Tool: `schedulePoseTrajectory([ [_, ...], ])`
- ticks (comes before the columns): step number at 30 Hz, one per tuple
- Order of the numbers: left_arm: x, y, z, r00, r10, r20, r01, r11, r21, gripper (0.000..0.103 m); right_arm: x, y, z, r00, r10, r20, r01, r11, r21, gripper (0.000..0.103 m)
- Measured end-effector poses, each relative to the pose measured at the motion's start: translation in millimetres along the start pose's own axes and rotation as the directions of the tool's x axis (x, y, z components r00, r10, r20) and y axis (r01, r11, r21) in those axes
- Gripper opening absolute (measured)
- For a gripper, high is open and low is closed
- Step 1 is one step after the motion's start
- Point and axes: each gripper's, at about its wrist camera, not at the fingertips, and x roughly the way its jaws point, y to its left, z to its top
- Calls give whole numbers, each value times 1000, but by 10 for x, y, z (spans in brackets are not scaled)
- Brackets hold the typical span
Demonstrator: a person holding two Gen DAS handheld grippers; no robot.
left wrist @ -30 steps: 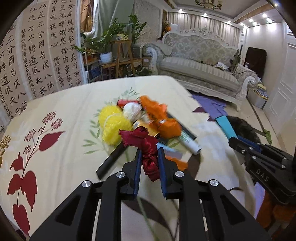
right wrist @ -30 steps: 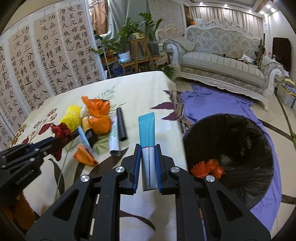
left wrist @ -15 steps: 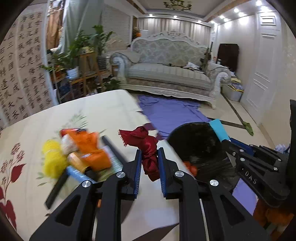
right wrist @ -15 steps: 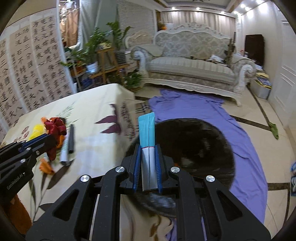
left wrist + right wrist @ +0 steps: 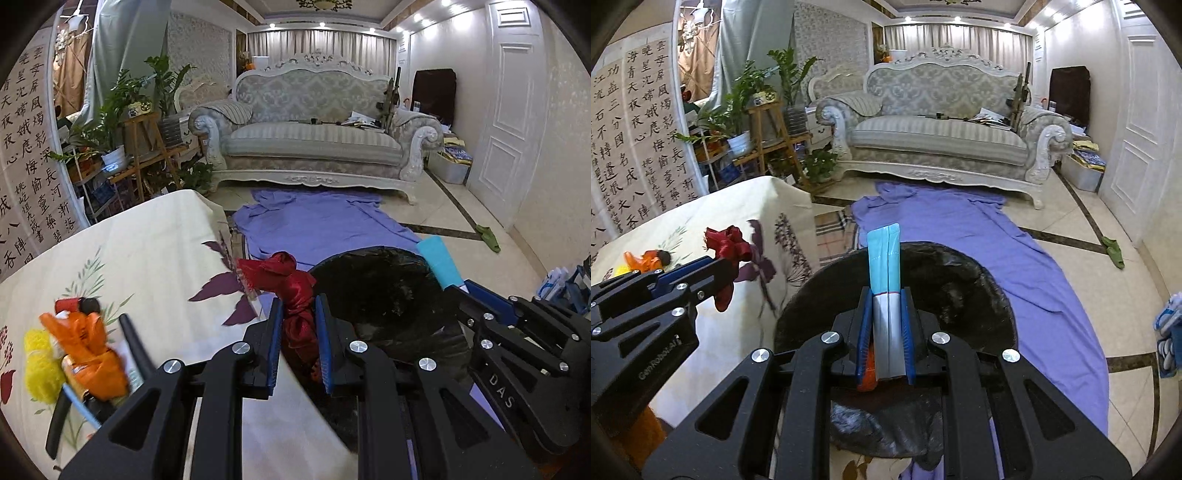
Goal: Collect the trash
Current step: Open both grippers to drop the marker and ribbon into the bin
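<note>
Home living room. Ornate white-framed sofa [image 5: 942, 136] against curtained windows [image 5: 956, 40], potted plants [image 5: 753, 103] on wooden stands, calligraphy screen [image 5: 631, 136] at left, white panelled door [image 5: 513, 122], tiled floor [image 5: 1108, 266] with purple cloth [image 5: 979, 236] spread out, table under floral tablecloth [image 5: 122, 251], recessed ceiling lights.

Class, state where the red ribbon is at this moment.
In the left wrist view, the red ribbon sits clamped in the left gripper, between the table edge and black bin.
</note>
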Motion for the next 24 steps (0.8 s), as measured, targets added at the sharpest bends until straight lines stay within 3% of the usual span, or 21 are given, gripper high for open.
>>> schedulePoseTrajectory([
  [15, 288, -182, 74, 1000, -1, -30, 2, 999, 42, 19, 245, -281, 38, 1000, -16, -15, 17, 999, 51, 17],
  [17, 303, -192, 55, 999, 8, -35, -6, 999, 45, 26, 263, -313, 33, 1000, -15, -19, 16, 998, 64, 18],
  [19, 314, -184, 63, 999, 11, -40, -10, 999, 36, 36, 271, -327, 29, 1000, -17, -20, 18, 997, 78, 34],
  [24, 287, -133, 69, 999, 25, -29, -24, 999, 22, 50, 254, -377, 23, 999, -29, -17, 31, 995, 97, 36],
])
